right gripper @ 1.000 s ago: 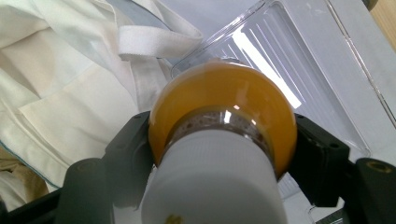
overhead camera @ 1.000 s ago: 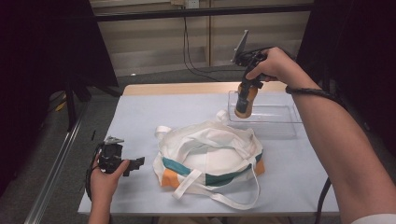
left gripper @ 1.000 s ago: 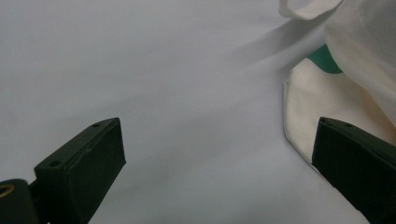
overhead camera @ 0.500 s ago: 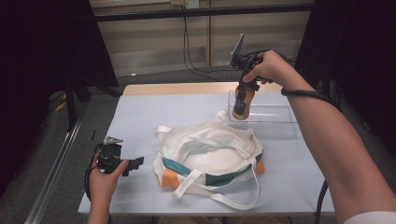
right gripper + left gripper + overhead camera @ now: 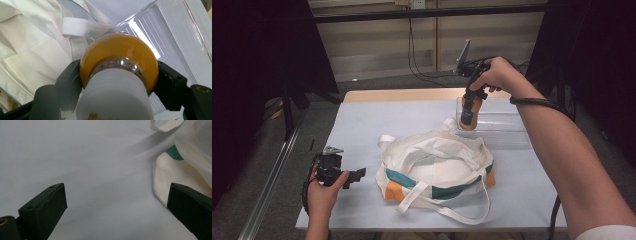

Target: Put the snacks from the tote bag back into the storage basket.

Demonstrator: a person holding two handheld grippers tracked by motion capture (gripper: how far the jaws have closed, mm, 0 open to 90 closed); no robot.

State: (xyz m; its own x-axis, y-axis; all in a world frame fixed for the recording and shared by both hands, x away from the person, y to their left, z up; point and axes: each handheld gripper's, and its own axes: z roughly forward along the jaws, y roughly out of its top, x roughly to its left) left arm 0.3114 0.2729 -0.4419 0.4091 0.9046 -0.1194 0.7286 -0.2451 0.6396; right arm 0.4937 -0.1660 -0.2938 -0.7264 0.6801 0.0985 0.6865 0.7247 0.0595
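Bottle lifted leftward, claw-gripped

A tabletop covered in pale grey-blue sheeting stands in a dim room, with a strip of bare wood showing along its far edge. Beyond that edge runs a light wall with horizontal bands, crossed near the top by a dark bar, and black cables hang down it. Black curtains close in both sides, and a metal rail runs along the grey floor off the left edge.
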